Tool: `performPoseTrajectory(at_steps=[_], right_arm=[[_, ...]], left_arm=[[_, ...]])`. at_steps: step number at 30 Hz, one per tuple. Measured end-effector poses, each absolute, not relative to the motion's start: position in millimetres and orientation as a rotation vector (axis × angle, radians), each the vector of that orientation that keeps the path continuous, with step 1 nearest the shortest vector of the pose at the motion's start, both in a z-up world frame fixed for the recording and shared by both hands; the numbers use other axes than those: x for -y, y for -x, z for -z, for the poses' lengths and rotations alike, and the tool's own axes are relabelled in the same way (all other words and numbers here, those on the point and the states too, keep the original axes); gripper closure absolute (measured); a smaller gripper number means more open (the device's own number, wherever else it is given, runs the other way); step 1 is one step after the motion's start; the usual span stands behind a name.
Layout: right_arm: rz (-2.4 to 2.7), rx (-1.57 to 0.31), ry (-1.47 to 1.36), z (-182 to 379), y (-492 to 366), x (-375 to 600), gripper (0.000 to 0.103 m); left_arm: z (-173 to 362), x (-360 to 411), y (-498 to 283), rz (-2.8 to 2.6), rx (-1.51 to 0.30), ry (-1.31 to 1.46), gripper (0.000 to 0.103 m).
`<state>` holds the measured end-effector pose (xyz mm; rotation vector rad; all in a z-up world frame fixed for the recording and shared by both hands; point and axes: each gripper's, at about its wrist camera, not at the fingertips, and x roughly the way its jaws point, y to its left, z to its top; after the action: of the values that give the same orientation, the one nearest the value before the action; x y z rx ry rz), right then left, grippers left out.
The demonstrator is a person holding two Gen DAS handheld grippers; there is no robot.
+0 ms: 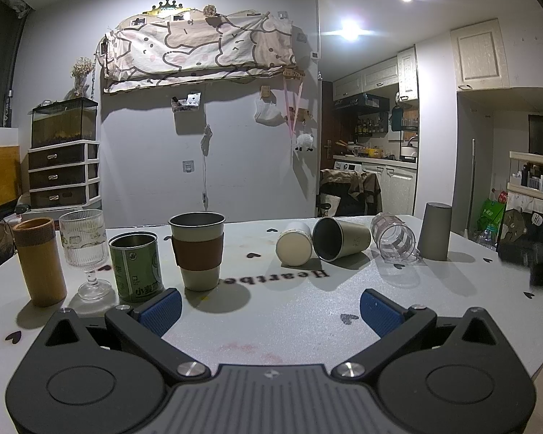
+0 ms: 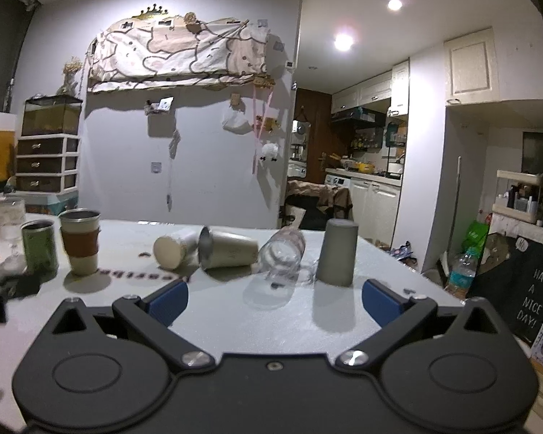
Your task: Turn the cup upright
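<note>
With both the left gripper (image 1: 270, 309) and the right gripper (image 2: 275, 300) spread wide and empty, the tipped steel cup (image 1: 340, 238) lying ahead on the bench (image 1: 289, 311) is best clasped mid-body, then swung upright.

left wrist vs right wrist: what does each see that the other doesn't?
Only the left wrist view shows the bamboo tumbler whole and sharp, and the print on the green tin.

Only the right wrist view shows the black "Have a nice day" sign and the water bottle on the floor.

Both show the brown-sleeved cup upright, the cream cup, steel cup and clear glass on their sides, and the grey cup upside down. Both grippers, left and right, are open and empty.
</note>
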<state>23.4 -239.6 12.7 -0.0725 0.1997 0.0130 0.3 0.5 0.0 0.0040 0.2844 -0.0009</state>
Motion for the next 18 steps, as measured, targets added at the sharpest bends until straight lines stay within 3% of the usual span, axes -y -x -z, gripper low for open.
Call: performPoseTrajectory(at_steps=[9,18], right_arm=[[0.051,-0.168,0.11,-57.0,-108.6,270.3,0.0],[0.118,-0.292,0.051,-82.0,-242.9,311.2,0.002]], left_arm=[[0.6,-8.6,1.0,-0.002,-0.293,0.002,0.0],[7.9,-9.5,3.1,0.002,-0.293,-0.011,0.0]])
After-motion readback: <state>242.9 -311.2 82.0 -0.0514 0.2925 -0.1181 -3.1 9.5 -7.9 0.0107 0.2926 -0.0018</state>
